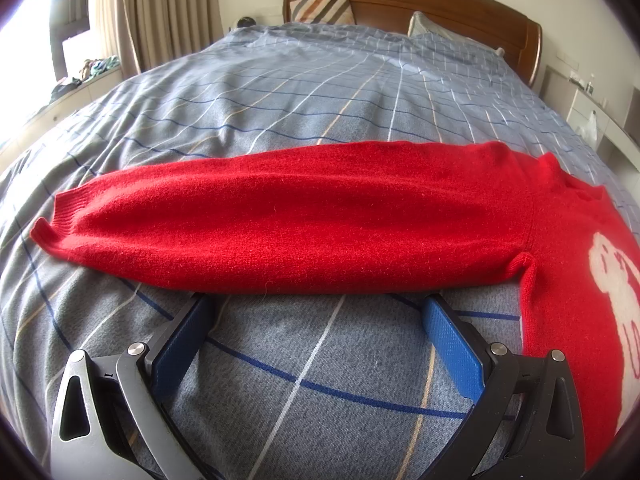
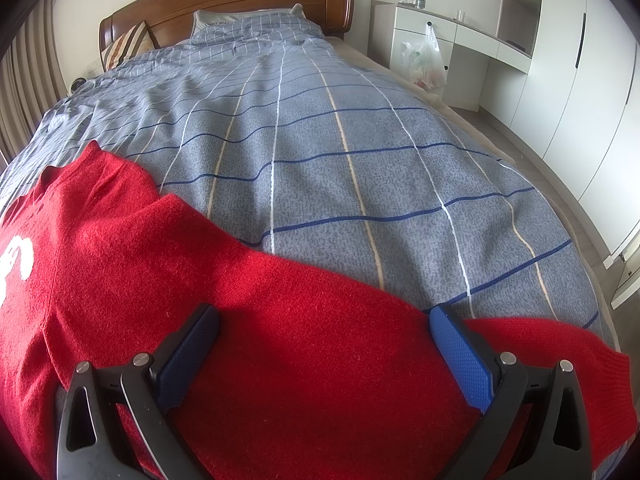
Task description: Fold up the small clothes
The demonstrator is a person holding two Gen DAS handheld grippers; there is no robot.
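A small red knitted sweater [image 1: 320, 220] with a white figure on its chest lies flat on the bed. In the left wrist view one sleeve stretches sideways to a cuff [image 1: 52, 224] at the left. My left gripper [image 1: 320, 304] stands open just in front of that sleeve's near edge, with bedspread between its blue pads [image 1: 452, 344]. In the right wrist view the sweater [image 2: 200, 280] fills the lower left and its other sleeve runs to a cuff [image 2: 612, 392] at the lower right. My right gripper [image 2: 324, 316] is open right above this sleeve, holding nothing.
The bed carries a grey-blue checked bedspread [image 2: 360, 140], with pillows [image 2: 248, 20] and a wooden headboard [image 1: 420, 0] at the far end. White drawers with a hanging plastic bag [image 2: 428, 60] and wardrobes stand right of the bed. Curtains [image 1: 160, 12] and a window ledge lie to the left.
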